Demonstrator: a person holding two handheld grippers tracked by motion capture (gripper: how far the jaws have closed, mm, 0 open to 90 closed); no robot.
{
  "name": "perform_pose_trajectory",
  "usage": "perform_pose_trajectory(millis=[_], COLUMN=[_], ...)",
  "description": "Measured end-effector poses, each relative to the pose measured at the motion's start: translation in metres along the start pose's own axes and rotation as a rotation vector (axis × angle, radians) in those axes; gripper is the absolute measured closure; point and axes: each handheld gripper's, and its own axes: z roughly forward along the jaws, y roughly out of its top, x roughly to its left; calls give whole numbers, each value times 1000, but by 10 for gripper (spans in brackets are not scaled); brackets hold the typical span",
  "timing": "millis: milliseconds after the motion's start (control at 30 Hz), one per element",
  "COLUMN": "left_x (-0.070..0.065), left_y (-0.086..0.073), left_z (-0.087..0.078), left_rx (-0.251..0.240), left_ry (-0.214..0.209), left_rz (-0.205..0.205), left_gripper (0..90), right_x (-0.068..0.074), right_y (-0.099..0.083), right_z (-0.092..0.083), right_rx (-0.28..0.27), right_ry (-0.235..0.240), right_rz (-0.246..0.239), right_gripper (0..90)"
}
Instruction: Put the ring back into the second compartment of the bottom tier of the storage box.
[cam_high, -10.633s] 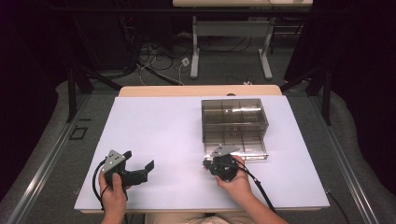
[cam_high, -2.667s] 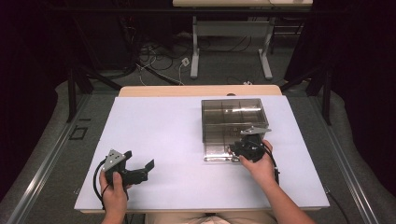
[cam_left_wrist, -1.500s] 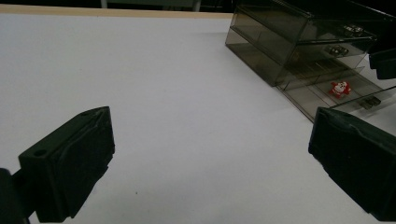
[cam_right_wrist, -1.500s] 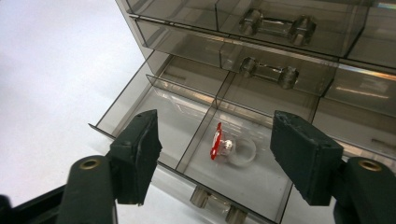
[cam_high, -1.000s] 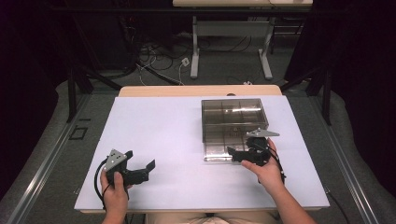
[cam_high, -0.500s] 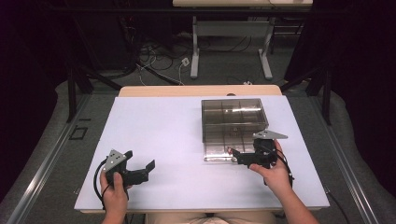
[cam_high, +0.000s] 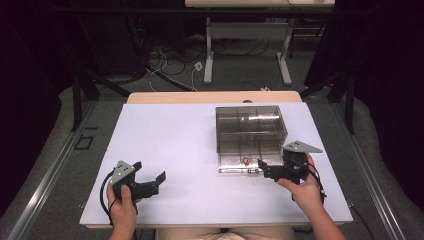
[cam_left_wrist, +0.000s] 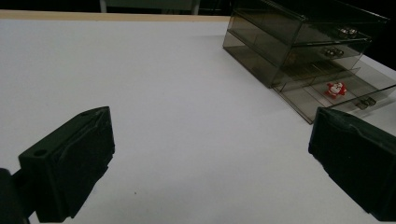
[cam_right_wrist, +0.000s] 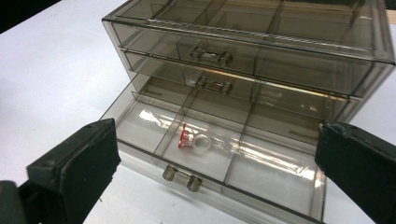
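The white counter (cam_high: 190, 150) carries a smoky see-through drawer box (cam_high: 250, 125) with three drawers. The top two are pushed in, and the bottom drawer (cam_right_wrist: 219, 158) is pulled out toward the person. It's split into compartments, with a little red toy (cam_right_wrist: 184, 137) sitting in the front middle one. The right gripper (cam_high: 263, 168) is just in front of that drawer, fingers wide apart after just opening, nothing between them. The left gripper (cam_high: 159, 180) rests well away, fingers apart too.
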Motion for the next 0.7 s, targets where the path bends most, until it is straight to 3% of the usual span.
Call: perform_pose_trajectory(millis=[200, 433, 700], left_x=[1, 1, 3], left_y=[0, -1, -1], left_z=[-1, -2, -3], left_rx=[-2, -4, -6], left_ry=[4, 8, 16], left_rz=[-9, -15, -18], left_gripper=[7, 7, 7], right_x=[-6, -18, -33], right_y=[-5, -13, -23], right_z=[-6, -17, -26], right_rx=[-11, -56, -82], right_ry=[-6, -11, -63], right_rz=[13, 75, 104], right_gripper=[0, 0, 0])
